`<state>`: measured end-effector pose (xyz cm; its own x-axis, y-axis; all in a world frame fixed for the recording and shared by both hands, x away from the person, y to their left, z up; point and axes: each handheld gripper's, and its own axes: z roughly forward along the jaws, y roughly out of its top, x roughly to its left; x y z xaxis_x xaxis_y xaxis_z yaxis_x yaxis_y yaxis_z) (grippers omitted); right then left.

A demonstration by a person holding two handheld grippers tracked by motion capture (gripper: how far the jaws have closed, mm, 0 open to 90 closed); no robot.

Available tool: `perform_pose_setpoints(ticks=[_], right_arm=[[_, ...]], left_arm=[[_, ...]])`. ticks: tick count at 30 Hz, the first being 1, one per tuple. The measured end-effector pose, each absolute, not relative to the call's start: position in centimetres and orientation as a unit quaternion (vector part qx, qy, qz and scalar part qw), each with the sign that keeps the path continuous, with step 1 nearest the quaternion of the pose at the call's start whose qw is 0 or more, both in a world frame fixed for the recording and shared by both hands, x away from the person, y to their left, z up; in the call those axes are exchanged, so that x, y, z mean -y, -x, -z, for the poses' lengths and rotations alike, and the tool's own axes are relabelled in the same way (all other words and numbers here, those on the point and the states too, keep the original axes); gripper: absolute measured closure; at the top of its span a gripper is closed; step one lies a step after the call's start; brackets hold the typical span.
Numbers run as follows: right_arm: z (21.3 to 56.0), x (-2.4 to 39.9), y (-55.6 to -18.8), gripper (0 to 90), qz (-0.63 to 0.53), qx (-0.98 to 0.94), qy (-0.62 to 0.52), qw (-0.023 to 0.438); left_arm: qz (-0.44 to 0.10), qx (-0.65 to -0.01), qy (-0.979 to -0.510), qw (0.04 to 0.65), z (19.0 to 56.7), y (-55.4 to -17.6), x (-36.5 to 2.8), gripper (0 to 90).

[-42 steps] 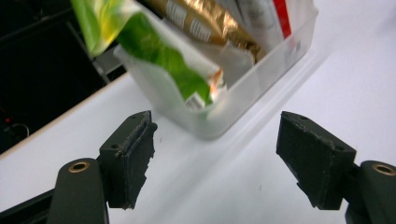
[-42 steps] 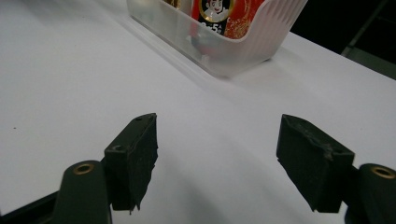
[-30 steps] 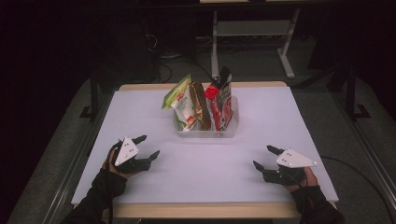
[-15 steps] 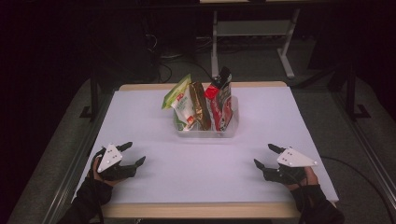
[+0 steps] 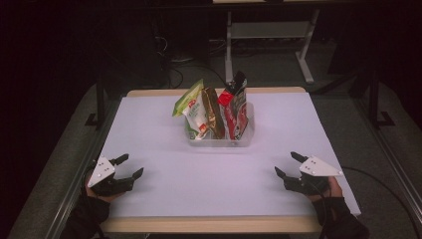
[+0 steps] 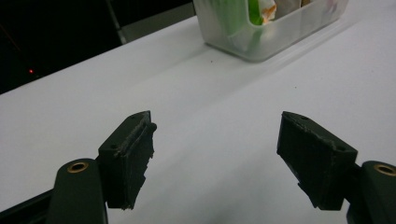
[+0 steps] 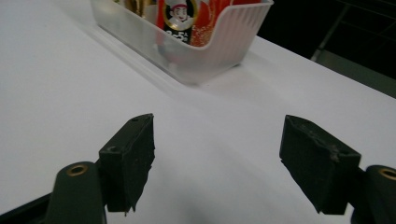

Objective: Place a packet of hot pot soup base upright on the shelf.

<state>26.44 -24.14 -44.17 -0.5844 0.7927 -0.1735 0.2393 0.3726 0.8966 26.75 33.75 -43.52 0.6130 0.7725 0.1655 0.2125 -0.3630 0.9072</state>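
A clear plastic bin [image 5: 219, 141] stands at the middle of the white table [image 5: 214, 174], toward the back. Upright in it are a green-and-white snack bag [image 5: 193, 107], a brown bag [image 5: 213, 112] and a red bag [image 5: 235, 107]. My left gripper [image 5: 130, 166] rests at the table's front left, open, with nothing between its jaws. At the front right my right gripper [image 5: 289, 163] is open too, also empty. In the left gripper view the bin [image 6: 261, 35] lies ahead of the open left gripper [image 6: 215, 154]. The right gripper view has the bin [image 7: 187, 46] and the red bag [image 7: 196, 21] beyond the open right gripper [image 7: 217, 158].
The table has a wooden rim [image 5: 209, 224] along its front edge. Dark floor with metal desk legs [image 5: 303, 55] and cables lies behind it. A black cable [image 5: 383, 186] trails from the right gripper off the right side.
My left gripper has slid left and toward the front edge of the table, still open. The right gripper has stayed where it was.
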Motion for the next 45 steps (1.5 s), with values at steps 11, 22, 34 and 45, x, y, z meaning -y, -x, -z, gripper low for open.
perform_pose_setpoints(ticks=[11,22,34,45], right_arm=[[44.4,24.9,-26.7,25.6,-0.441,-0.756,-0.368,0.314],[44.4,24.3,-26.6,25.6,-0.437,-0.763,-0.358,0.315],[44.3,23.7,-26.8,25.6,-0.436,-0.767,-0.352,0.314],[44.5,23.7,-26.9,25.6,-0.436,-0.77,-0.349,0.309]], left_arm=[[-0.313,-0.341,-0.747,0.477,43.7,-25.3,-35.2,25.8],[-0.315,-0.338,-0.749,0.475,43.6,-25.3,-35.2,25.2],[-0.316,-0.343,-0.742,0.482,43.6,-25.0,-35.4,25.4],[-0.317,-0.351,-0.744,0.472,43.7,-25.3,-35.4,25.2]])
